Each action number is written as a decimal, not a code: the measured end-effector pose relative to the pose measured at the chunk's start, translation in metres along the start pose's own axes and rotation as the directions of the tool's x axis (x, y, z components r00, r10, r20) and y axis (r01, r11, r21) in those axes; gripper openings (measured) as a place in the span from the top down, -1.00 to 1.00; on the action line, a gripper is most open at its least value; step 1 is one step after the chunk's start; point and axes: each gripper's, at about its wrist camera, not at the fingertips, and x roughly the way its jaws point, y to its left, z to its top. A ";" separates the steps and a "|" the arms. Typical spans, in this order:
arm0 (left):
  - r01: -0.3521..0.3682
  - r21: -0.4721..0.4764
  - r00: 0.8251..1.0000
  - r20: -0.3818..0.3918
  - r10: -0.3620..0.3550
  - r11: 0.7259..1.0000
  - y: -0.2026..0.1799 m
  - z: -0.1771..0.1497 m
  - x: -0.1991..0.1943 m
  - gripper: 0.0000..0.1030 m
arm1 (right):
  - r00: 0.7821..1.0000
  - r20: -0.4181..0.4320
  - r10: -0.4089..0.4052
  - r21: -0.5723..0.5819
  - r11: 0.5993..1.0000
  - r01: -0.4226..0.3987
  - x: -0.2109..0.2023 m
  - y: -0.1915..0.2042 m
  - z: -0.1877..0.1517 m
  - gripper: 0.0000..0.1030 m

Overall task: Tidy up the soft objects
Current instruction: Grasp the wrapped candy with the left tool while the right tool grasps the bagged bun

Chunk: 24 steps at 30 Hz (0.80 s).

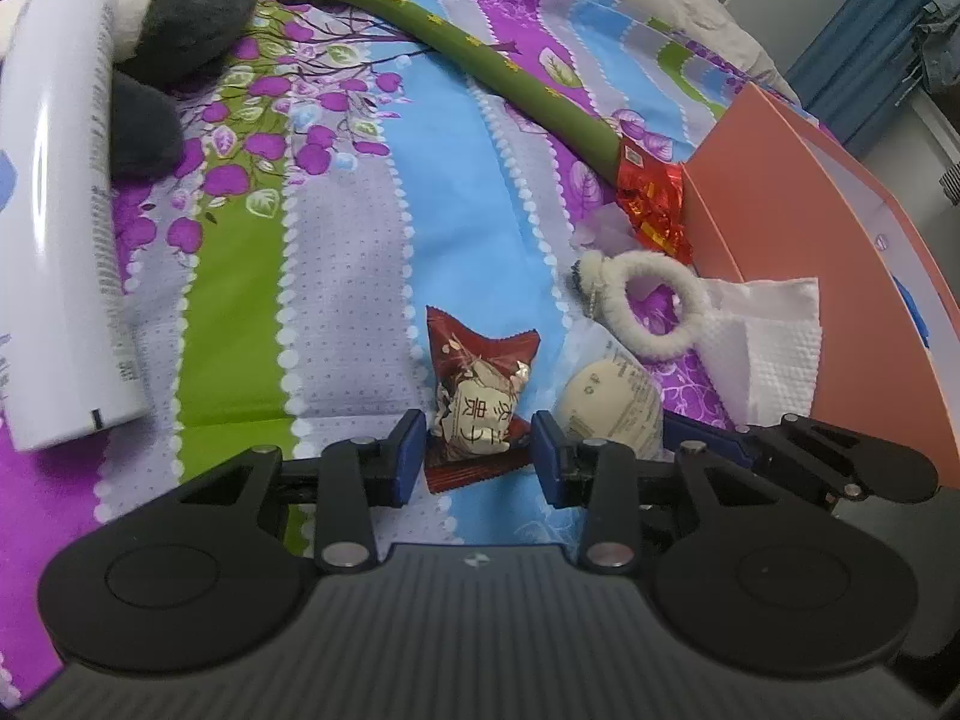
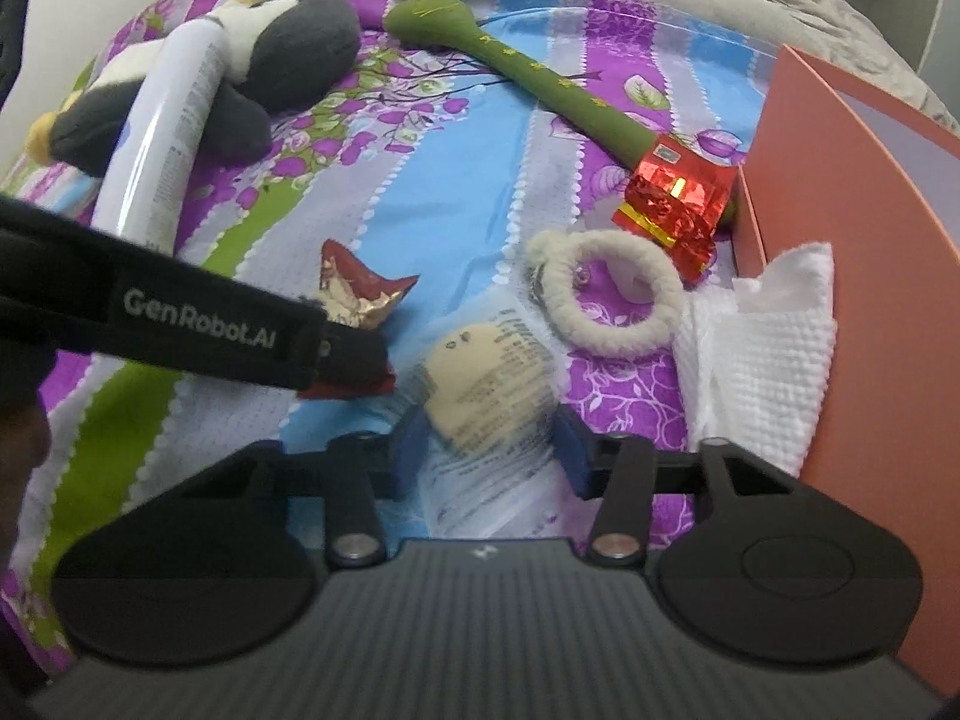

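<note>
On the patterned bedsheet [image 1: 336, 312], a dark red snack packet [image 1: 474, 408] lies between the blue pads of my left gripper [image 1: 480, 456], which touch its two sides. In the right wrist view, my right gripper [image 2: 489, 450] has its pads against a cream bun in clear wrap [image 2: 480, 384], which is slightly blurred. The left gripper [image 2: 354, 354] reaches in from the left over the red packet [image 2: 354, 288]. The bun [image 1: 600, 396] also shows just right of my left gripper.
A grey-and-white penguin plush [image 2: 288, 42] and a white tube [image 2: 174, 138] lie at the back left. A green plush stick [image 2: 540, 78], a red foil packet [image 2: 672, 204], a fluffy white ring [image 2: 606, 294] and a paper towel [image 2: 762, 360] sit beside an orange box [image 2: 870, 240] on the right.
</note>
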 end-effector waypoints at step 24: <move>-0.035 -0.029 0.998 0.058 0.036 0.999 0.011 -0.035 -0.069 0.99 | 1.000 0.015 -0.017 0.101 0.995 0.015 -0.067 0.009 -0.027 0.56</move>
